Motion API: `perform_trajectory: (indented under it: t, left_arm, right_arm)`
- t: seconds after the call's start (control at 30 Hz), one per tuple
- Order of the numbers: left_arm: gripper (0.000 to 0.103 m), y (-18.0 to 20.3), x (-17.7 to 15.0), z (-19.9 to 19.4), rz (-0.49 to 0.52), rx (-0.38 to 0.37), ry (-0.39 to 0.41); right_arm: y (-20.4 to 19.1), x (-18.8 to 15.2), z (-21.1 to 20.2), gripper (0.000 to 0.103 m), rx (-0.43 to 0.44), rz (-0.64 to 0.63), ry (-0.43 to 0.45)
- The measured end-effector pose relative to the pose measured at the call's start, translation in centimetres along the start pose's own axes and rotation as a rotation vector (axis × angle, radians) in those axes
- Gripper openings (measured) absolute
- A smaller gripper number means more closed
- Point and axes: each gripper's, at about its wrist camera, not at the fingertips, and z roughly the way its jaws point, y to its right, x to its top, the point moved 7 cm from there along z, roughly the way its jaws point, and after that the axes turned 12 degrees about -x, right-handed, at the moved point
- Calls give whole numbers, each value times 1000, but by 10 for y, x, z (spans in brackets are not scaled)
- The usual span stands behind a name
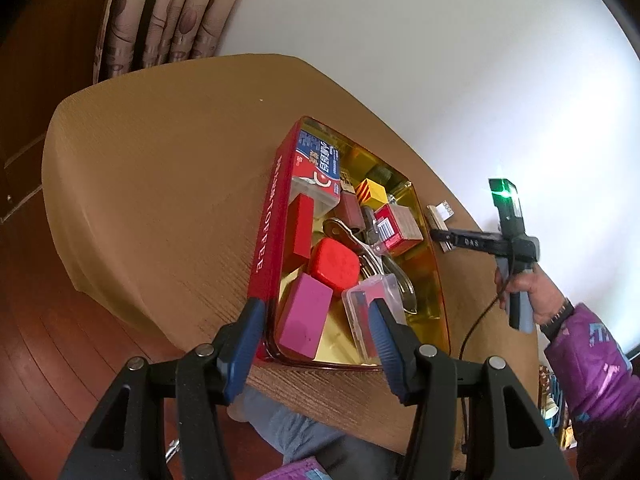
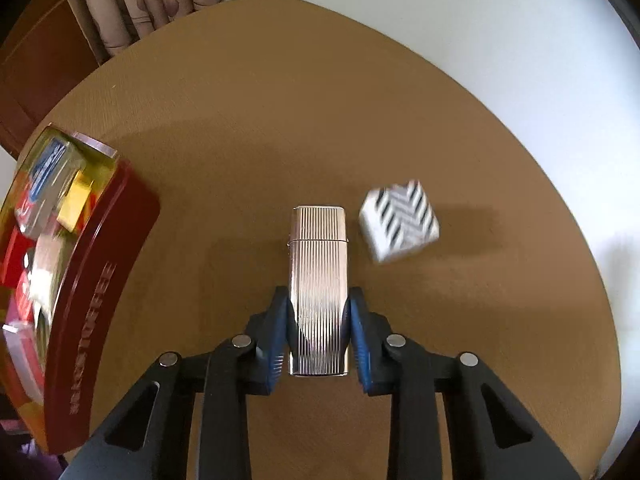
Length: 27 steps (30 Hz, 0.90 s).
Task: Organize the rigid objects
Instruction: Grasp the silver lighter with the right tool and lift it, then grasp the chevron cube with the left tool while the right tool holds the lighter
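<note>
A red toffee tin with a gold inside lies on the tan table. It holds a toothpaste box, a pink block, a red rounded block, a clear plastic case and several other small things. My left gripper hangs open over the tin's near end, one finger outside the red wall and the other above the clear case. In the right wrist view my right gripper is shut on a silver ribbed lighter lying flat on the table; both blue pads press its sides.
A small white box with dark stripes sits just right of the lighter. The tin lies to the lighter's left. A hand in a purple sleeve holds the right gripper. A white wall and curtains stand behind the table.
</note>
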Motion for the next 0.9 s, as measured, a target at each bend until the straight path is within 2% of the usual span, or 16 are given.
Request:
perform_trajectory:
  t: [0.13, 0.27, 0.4, 0.47, 0.53, 0.6, 0.67, 0.7, 0.83, 0.9]
  left_arm:
    - [55, 5, -2, -4, 15, -5, 10]
    - [56, 17, -5, -8, 90, 30, 22]
    - [56, 46, -14, -8, 260, 89, 18]
    - [56, 59, -22, -1, 315, 102, -18]
    - [56, 76, -34, 9, 352, 95, -73]
    - [56, 101, -42, 22, 400, 71, -132]
    - [56, 127, -42, 37, 428, 36, -181]
    - [56, 141, -39, 45, 435, 26, -191]
    - [56, 196, -11, 80, 482, 0, -200]
    - [56, 219, 7, 112, 500, 25, -227]
  right_arm:
    - [8, -54, -18, 26, -9, 70, -11]
    - [44, -130, -35, 26, -40, 218, -21]
    - [85, -200, -50, 26, -106, 363, -29]
    - [102, -228, -56, 26, -126, 423, -21]
    - [108, -239, -59, 26, -159, 427, -6]
    - [113, -246, -60, 26, -136, 449, 30]
    - [110, -249, -62, 26, -154, 439, 75]
    - [107, -258, -63, 26, -164, 439, 98]
    - [104, -255, -72, 26, -160, 457, 188]
    - [104, -256, -74, 27, -160, 462, 223]
